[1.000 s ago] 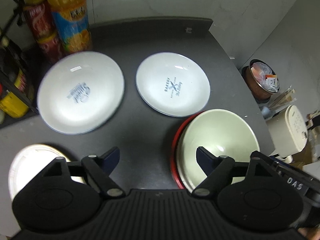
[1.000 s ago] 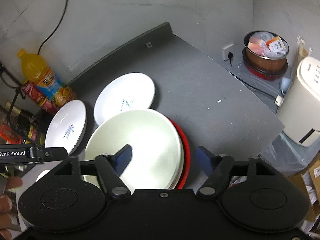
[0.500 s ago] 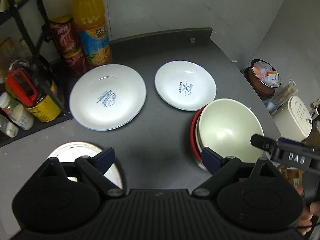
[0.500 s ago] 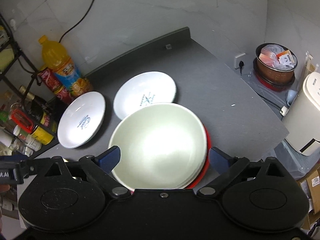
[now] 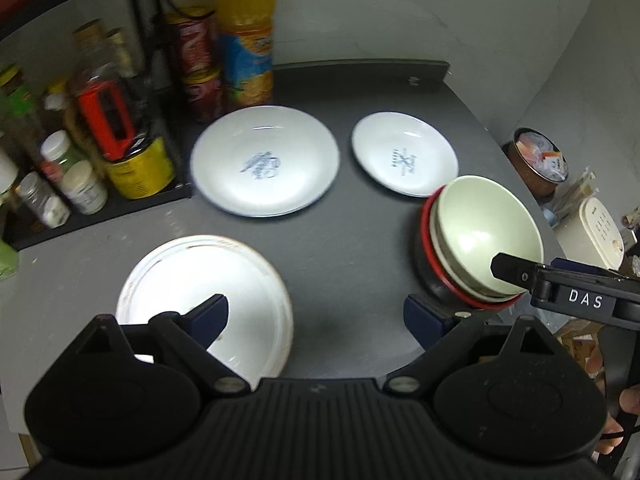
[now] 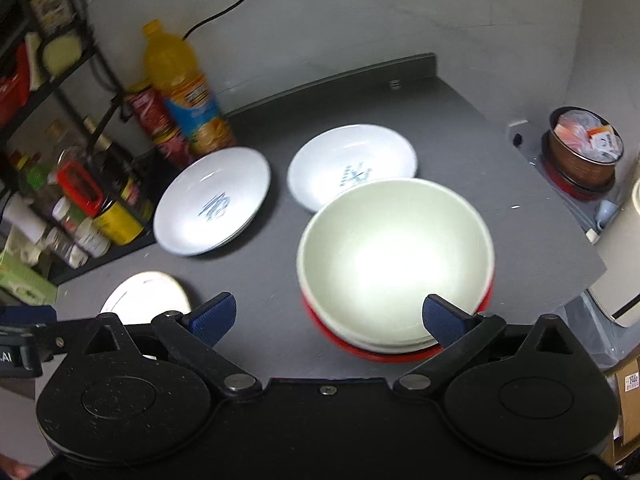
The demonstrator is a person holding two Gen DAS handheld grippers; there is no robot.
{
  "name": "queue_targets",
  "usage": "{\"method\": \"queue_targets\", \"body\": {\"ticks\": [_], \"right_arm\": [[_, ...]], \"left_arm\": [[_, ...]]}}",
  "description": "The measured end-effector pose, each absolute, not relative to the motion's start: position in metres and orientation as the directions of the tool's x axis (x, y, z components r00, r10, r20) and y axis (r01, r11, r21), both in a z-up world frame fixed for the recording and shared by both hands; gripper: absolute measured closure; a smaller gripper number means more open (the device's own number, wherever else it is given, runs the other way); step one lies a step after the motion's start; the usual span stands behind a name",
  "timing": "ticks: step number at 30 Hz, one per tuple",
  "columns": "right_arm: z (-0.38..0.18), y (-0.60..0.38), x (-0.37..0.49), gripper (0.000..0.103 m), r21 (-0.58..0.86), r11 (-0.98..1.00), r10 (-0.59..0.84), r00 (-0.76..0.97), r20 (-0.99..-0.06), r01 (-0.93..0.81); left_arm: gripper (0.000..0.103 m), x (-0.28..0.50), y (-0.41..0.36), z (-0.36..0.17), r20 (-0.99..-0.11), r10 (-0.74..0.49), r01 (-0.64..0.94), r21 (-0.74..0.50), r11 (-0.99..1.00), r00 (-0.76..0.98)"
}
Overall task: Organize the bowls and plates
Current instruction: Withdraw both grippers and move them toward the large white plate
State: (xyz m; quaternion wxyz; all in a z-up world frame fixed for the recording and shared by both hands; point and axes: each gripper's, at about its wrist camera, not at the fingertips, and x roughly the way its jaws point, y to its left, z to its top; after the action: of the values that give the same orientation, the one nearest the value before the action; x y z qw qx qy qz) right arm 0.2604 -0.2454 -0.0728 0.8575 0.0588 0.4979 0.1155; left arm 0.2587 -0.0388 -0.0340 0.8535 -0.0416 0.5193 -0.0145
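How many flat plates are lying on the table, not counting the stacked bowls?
3: the large blue-print plate near the bottles, the smaller printed plate behind the bowl stack, and the white plate nearest the left gripper.

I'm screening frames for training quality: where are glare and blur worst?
Right wrist view: the pale green bowl is blown out at its centre and the orange juice bottle is smeared. Left wrist view: glare whitens the gold-rimmed white plate.

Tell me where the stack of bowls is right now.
The stack of bowls sits near the table's right front edge, right of centre in both views, just in front of the smaller white plate, with the open right gripper above its near rim.
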Motion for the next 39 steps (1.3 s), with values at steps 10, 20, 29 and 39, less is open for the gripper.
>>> {"method": "queue_targets", "body": {"ticks": [10,20,29,39], "right_arm": [[-0.067,-0.187,0.247,0.002,0.166,0.941,0.288,0.446,-0.847,-0.293],[-0.069,-0.140,0.242,0.002,0.150,0.913,0.310,0.407,-0.859,-0.378],[-0.072,-0.104,0.242,0.002,0.127,0.875,0.324,0.371,-0.870,-0.467],[-0.075,-0.082,0.246,0.002,0.097,0.838,0.324,0.346,-0.881,-0.537]], "left_arm": [[0.009,0.228,0.014,-0.041,-0.887,-0.043,-0.106,-0.102,0.989,0.459],[0.009,0.201,0.056,-0.044,-0.883,-0.015,-0.173,-0.109,0.979,0.469],[0.010,0.182,0.091,-0.053,-0.891,0.009,-0.273,-0.129,0.953,0.453],[0.010,0.177,0.101,-0.062,-0.893,-0.010,-0.338,-0.181,0.924,0.450]]}}
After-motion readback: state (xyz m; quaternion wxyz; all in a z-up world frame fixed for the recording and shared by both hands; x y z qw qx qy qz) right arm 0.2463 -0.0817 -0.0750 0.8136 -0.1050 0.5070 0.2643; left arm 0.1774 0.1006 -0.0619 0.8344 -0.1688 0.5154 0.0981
